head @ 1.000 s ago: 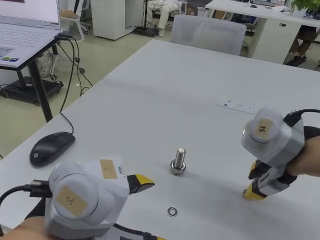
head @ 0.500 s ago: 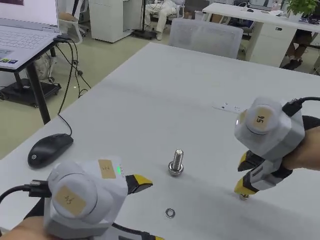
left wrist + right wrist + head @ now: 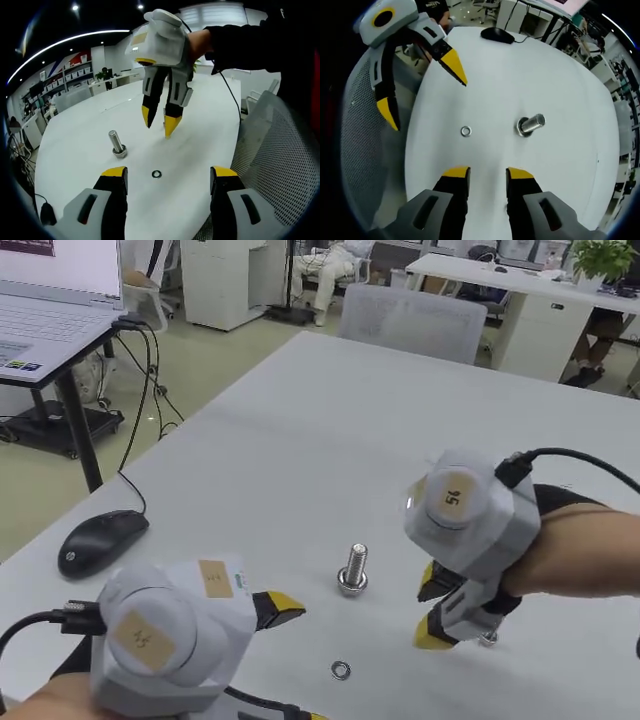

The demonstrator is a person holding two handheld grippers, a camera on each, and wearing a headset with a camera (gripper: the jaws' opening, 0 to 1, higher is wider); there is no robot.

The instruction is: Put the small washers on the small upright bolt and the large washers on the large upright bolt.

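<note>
1. Head view: The right gripper [image 3: 432,612] has swung in from the right side of the table [image 3: 300,440] and now hangs just beside the bolt [image 3: 353,568], which stands upright on its head mid-table. Its jaws are a little apart with nothing between them. The left gripper [image 3: 298,660] has stayed at the near edge, jaws spread wide and empty. One washer [image 3: 341,670] lies flat in front of the bolt, where it lay before. To my eye no washer has been lifted yet, and the right gripper is closing in on the work. A small metal piece [image 3: 488,640] peeps out behind the right gripper; it is half covered, so I cannot say whether it is a washer. The left gripper's lower jaw is cut off at the bottom edge.

2. Left gripper view: The washer [image 3: 156,174] sits on the table just ahead of the left gripper [image 3: 169,172], in line with the wide gap between its jaws. The bolt [image 3: 118,144] stands beyond it to the left. The right gripper [image 3: 159,121] points down near both, tips slightly parted.

3. Right gripper view: The right gripper [image 3: 488,173] shows a narrow, empty gap. The washer [image 3: 465,131] and bolt [image 3: 530,124] lie ahead, apart from each other. Whether the bolt already carries a washer at its base is too small to tell. The left gripper [image 3: 420,90] gapes open across from them.
</note>
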